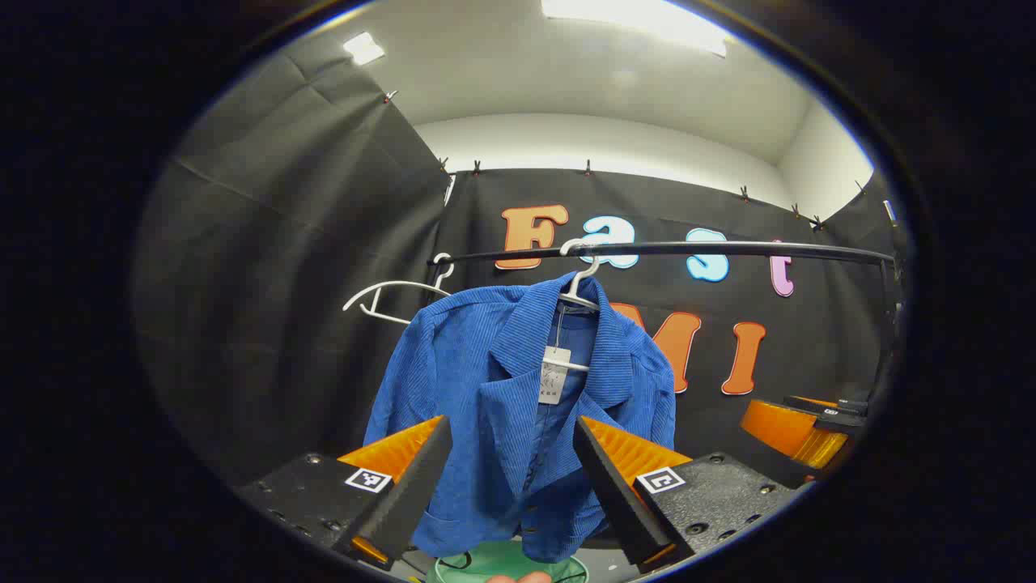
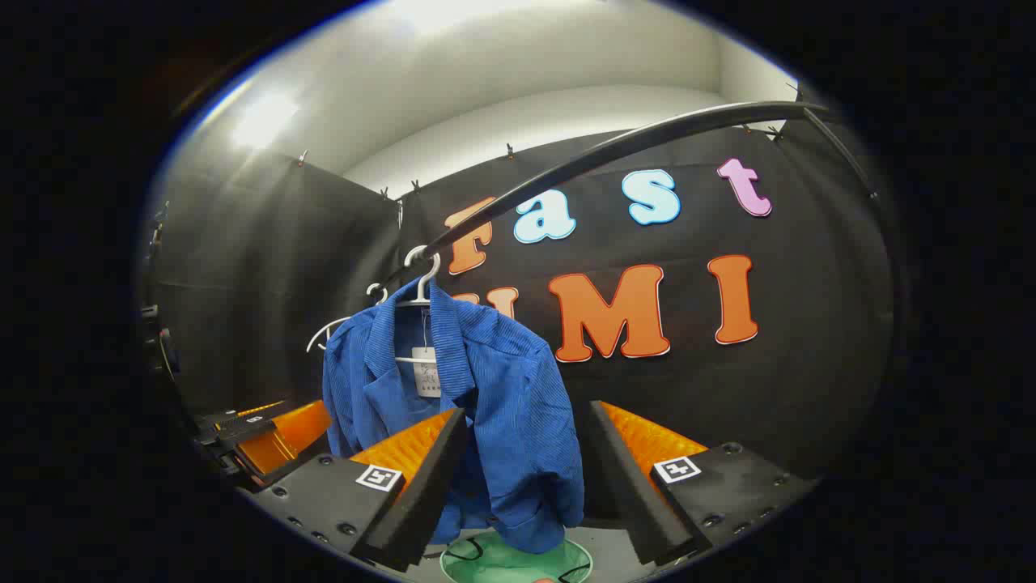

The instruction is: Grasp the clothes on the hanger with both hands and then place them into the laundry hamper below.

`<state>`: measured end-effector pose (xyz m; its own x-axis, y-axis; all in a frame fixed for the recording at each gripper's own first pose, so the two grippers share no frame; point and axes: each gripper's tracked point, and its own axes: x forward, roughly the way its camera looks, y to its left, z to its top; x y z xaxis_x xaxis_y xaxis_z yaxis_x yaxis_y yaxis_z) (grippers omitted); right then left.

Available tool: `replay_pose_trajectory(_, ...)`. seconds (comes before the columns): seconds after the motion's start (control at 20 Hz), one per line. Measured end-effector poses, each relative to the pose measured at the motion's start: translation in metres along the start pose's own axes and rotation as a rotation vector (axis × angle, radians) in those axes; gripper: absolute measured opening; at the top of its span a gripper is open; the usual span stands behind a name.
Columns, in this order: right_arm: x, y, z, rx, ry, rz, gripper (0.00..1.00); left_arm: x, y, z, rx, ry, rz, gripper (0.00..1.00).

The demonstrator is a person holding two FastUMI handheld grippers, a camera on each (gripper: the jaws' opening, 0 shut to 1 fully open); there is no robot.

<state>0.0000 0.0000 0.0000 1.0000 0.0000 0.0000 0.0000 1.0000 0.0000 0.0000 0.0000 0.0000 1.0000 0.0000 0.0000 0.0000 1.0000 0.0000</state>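
Note:
A blue corduroy jacket (image 1: 518, 389) hangs on a white hanger (image 1: 579, 279) from a black rail (image 1: 728, 249). My left gripper (image 1: 510, 486) is open, with the jacket's lower front beyond the gap between its fingers, apart from it. In the right gripper view the jacket (image 2: 477, 405) hangs left of centre, and my right gripper (image 2: 522, 486) is open near its right hem, not touching. The green hamper (image 1: 506, 564) sits on the floor below the jacket, its rim (image 2: 518, 560) partly hidden by the cloth. Each gripper appears at the edge of the other's view: the right gripper (image 1: 805, 429) and the left gripper (image 2: 259, 437).
An empty white hanger (image 1: 392, 295) hangs at the rail's left end, beside the jacket. Black cloth walls close the booth behind and to the left. The rail's right upright (image 1: 890, 324) stands at the far right.

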Motion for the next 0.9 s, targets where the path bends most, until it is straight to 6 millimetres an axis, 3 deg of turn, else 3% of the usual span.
replay_pose_trajectory(0.35,0.013,0.012,-0.005,0.017,0.009,0.002,0.98,0.011,0.0,0.0,0.013,-0.002,-0.02,0.95)
replay_pose_trajectory(0.4,0.013,0.012,-0.005,0.015,0.008,0.001,0.89,0.011,-0.001,0.0,0.015,-0.003,-0.021,0.98)
replay_pose_trajectory(0.45,0.012,0.01,-0.005,0.012,0.009,-0.001,0.98,0.011,-0.001,0.0,0.018,-0.006,-0.021,0.95)
replay_pose_trajectory(0.6,0.014,0.009,-0.006,0.015,0.012,-0.005,0.98,0.009,-0.007,0.001,0.022,-0.012,-0.028,0.98)
replay_pose_trajectory(0.65,0.014,0.007,-0.007,0.018,0.014,-0.006,0.89,0.009,-0.008,0.0,0.023,-0.013,-0.029,0.98)
replay_pose_trajectory(0.7,0.015,0.005,-0.008,0.02,0.016,-0.008,0.98,0.009,-0.008,0.001,0.026,-0.016,-0.027,0.98)
replay_pose_trajectory(0.9,0.019,-0.001,-0.009,0.031,0.021,-0.014,0.98,0.01,-0.013,0.0,0.04,-0.025,-0.027,0.95)
